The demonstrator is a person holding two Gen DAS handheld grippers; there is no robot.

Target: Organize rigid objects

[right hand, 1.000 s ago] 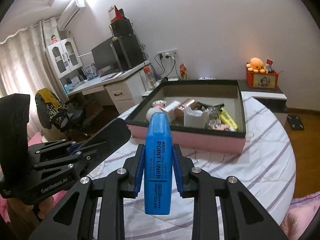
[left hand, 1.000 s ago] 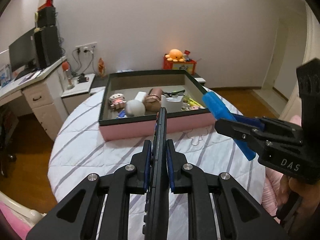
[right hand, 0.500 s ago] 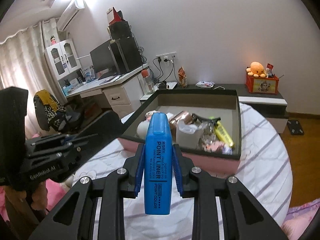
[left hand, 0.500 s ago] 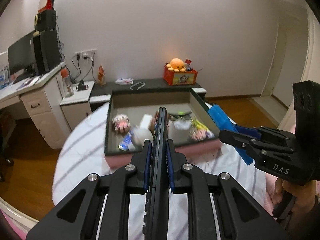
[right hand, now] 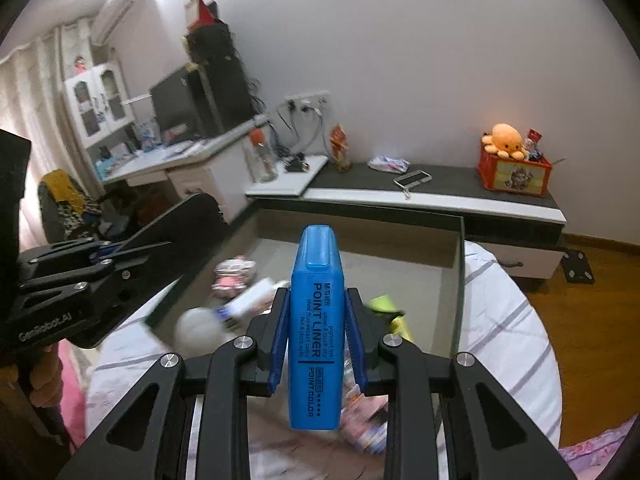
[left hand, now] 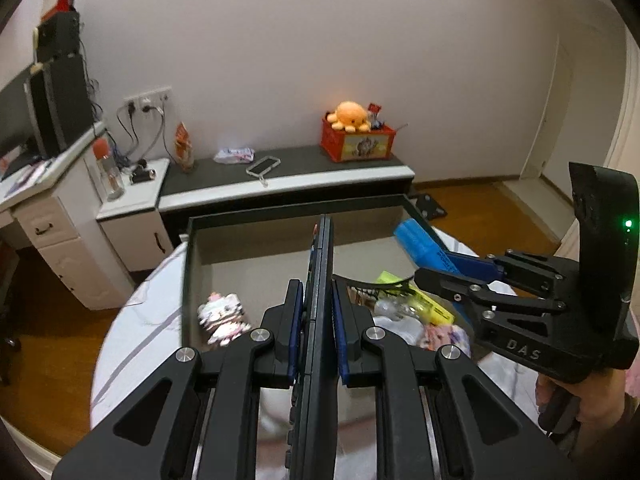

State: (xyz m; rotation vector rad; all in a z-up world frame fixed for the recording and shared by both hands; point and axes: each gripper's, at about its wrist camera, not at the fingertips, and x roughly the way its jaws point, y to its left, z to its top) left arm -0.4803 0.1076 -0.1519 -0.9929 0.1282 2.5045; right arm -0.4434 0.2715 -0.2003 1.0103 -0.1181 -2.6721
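My left gripper [left hand: 318, 300] is shut on a thin black flat object [left hand: 320, 264], held edge-on; it looks like a remote with side buttons. A blue Point Liner highlighter [right hand: 316, 280] stands upright in my right gripper [right hand: 316, 320], whose pads press on it. Both hover over the near part of a dark-rimmed open box [left hand: 186, 264] on the round striped table. In the left wrist view the right gripper [left hand: 452, 276] comes in from the right with the highlighter [left hand: 424, 246]. The left gripper [right hand: 132, 258] shows at the left of the right wrist view.
Inside the box lie a cat figurine [left hand: 222, 318], a yellow highlighter [left hand: 432, 306], a white ball [right hand: 198, 330] and several small items. Behind stands a low cabinet [left hand: 288, 184] with a phone [left hand: 262, 164] and an orange plush [left hand: 352, 116]. A desk [left hand: 36, 200] is at the left.
Both grippers have moved forward with their objects, from in front of the box's pink wall to over its inside. The box now fills the lower middle of both views.
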